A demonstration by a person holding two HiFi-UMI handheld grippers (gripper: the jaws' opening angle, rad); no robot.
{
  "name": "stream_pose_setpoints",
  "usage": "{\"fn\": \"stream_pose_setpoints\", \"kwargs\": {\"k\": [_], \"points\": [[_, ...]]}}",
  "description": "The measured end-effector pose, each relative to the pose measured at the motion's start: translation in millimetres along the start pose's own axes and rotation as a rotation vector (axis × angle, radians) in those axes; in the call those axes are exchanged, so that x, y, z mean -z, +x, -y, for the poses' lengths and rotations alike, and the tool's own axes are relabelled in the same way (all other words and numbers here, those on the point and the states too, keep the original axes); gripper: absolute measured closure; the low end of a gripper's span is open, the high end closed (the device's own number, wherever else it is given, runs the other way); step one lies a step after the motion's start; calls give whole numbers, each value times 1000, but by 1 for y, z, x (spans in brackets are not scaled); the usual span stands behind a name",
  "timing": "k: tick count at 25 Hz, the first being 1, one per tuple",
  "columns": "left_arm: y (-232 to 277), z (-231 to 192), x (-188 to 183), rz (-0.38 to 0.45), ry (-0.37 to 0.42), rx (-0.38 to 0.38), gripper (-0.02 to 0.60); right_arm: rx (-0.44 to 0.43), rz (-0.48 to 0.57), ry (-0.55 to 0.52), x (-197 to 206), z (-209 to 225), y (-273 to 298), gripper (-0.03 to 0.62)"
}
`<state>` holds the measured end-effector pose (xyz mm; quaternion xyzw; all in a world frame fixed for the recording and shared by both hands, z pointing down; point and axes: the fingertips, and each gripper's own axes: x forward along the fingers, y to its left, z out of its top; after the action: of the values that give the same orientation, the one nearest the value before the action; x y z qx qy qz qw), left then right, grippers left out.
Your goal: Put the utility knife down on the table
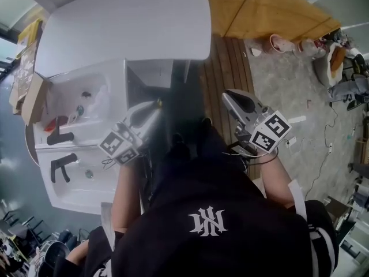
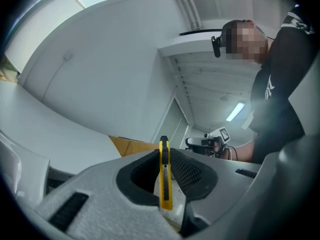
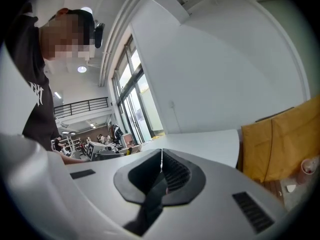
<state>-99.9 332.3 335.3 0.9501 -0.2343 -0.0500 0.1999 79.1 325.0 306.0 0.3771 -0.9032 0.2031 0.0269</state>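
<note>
Pinching the yellow utility knife [image 2: 164, 181] upright between the fingers [image 2: 187, 171] of the left gripper [image 2: 165, 156], in the air short of the tabletop's [image 1: 127, 22] near edge. Fingers of the right gripper [image 3: 161, 154] pressed together, empty. Probably the carrying step. Next: reaching forward, lowering, releasing gently.

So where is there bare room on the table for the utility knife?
The white table is bare across all its visible top, from the wooden panel on its right to the compartment tray at its near left. That tray is crowded with tools.
</note>
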Motion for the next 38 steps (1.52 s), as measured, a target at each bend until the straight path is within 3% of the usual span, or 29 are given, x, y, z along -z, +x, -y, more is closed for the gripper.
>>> {"fn": "stream_pose_setpoints", "kwargs": {"k": [5, 12, 23, 27, 32, 38], "points": [[27, -36, -5, -33, 1, -30, 517, -34, 27, 6, -17, 41, 29, 589], [106, -89, -31, -71, -32, -97, 517, -118, 43, 32, -53, 135, 78, 589], [197, -177, -109, -87, 70, -236, 517, -253, 41, 13, -111, 248, 155, 589], [192, -224, -121, -112, 83, -245, 517, -254, 42, 21, -115, 253, 203, 589], [178, -285, -137, -138, 114, -202, 517, -210, 11, -23, -128, 243, 268, 588], [183, -353, -142, -133, 55, -141, 517, -110, -37, -3, -148, 263, 317, 588]]}}
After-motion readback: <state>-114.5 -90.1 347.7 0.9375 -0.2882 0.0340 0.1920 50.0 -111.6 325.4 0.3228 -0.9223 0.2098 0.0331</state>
